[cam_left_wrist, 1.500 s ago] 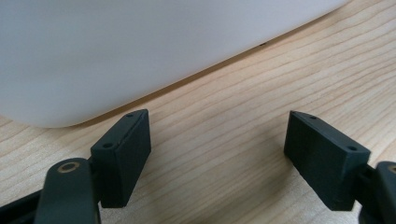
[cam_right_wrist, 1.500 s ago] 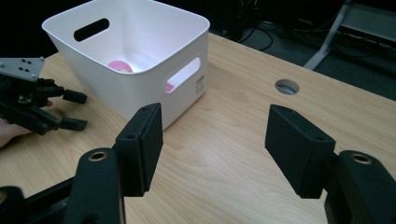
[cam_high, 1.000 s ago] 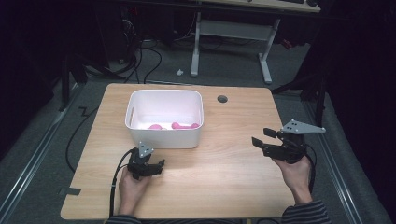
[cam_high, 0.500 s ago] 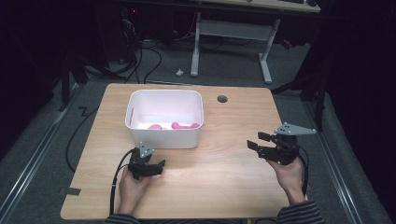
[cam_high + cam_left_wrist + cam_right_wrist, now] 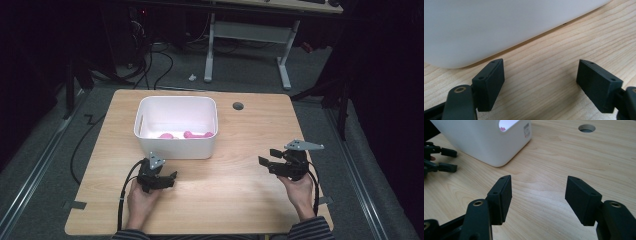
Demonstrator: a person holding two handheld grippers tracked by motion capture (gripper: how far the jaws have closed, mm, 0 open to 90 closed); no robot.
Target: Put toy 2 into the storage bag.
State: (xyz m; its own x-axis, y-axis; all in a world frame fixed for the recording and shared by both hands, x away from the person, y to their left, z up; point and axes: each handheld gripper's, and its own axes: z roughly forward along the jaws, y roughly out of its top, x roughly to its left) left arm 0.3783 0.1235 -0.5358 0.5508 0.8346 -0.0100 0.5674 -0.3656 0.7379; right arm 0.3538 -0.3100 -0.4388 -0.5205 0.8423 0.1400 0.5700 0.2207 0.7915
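Observation:
A white plastic bin (image 5: 176,145) stands on the wooden table (image 5: 225,200), with pink things (image 5: 192,134) lying inside it. My left gripper (image 5: 171,178) rests low on the table just in front of the bin's near wall (image 5: 486,27), jaws open, nothing between them. My right gripper (image 5: 268,157) hovers over the table's right side, open and empty, pointing left toward the bin (image 5: 486,140). In the right gripper view the left gripper (image 5: 447,160) appears at the far left edge.
A round cable hole (image 5: 238,106) sits in the table behind the bin's right corner (image 5: 586,128). A grey desk frame (image 5: 250,35) and cables lie on the floor beyond the table. Bare wood stretches between the two grippers.
My right gripper has come down and moved left and nearer over the table. The left gripper has stayed in place.

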